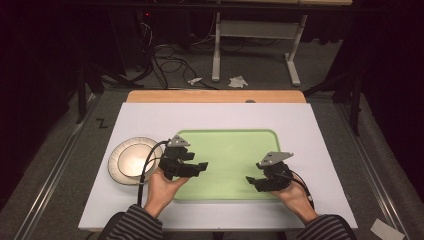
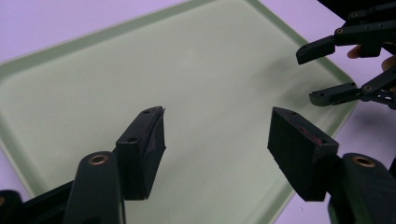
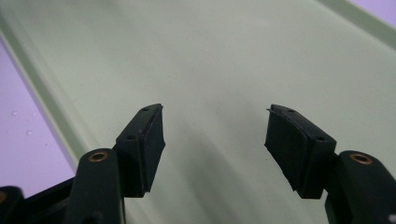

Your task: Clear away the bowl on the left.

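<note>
Both grippers are over the green tray in the middle of the white table. The left gripper sits around 8 o'clock on the tray, jaws spread wide with nothing between them. The right gripper is at about 4 o'clock, also gaping and empty. A white bowl sits off the tray's 9 o'clock side, just beside the left hand.

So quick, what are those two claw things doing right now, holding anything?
Left gripper: open, holding nothing, over the green tray.
Right gripper: open, holding nothing, over the same tray.
</note>
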`<state>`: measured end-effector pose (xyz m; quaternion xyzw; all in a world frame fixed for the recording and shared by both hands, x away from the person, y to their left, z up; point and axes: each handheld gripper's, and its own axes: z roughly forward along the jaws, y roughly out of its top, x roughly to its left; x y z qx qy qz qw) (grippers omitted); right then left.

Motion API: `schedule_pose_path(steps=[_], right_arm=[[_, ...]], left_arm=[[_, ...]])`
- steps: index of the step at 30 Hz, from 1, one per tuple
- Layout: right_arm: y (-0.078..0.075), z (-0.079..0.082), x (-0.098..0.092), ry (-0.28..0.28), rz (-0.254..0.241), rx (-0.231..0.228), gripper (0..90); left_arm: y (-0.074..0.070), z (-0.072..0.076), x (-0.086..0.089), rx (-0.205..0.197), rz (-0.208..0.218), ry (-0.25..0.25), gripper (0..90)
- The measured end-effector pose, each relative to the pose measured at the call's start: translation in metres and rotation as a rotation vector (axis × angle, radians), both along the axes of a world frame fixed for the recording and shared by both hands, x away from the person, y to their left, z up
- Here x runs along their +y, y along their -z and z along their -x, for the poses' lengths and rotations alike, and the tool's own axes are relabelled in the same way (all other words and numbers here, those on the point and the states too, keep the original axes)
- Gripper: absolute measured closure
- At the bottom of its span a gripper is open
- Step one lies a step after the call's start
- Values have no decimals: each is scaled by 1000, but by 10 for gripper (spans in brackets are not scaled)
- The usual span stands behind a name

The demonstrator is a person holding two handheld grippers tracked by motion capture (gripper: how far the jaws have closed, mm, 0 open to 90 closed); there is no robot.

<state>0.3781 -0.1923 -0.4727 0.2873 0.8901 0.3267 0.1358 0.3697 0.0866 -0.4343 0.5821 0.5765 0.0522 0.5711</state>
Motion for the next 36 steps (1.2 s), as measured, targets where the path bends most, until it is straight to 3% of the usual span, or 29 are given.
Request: schedule_pose_path(steps=[5,11,17,21,23,32,36], right_arm=[[0,0,-1,-6,-4,1,410],[-2,-1,-2,17,-14,19,394],[-7,-1,-4,38,-68,45,349],[-6,-2,-4,29,-71,66,339],[-5,-3,-3,29,-56,67,328],[-4,-4,-4,51,-61,103,346],[-4,-5,-4,38,-72,111,333]], left_arm=[[-4,0,3,-33,-14,-13,357],[-7,2,8,-102,-53,-23,347],[-11,2,15,-99,-43,-34,339],[-14,-2,22,-78,-22,-45,301],[-17,-5,31,-70,5,-74,305],[-19,-10,51,-55,6,-119,332],[-19,-12,58,-61,20,-162,324]])
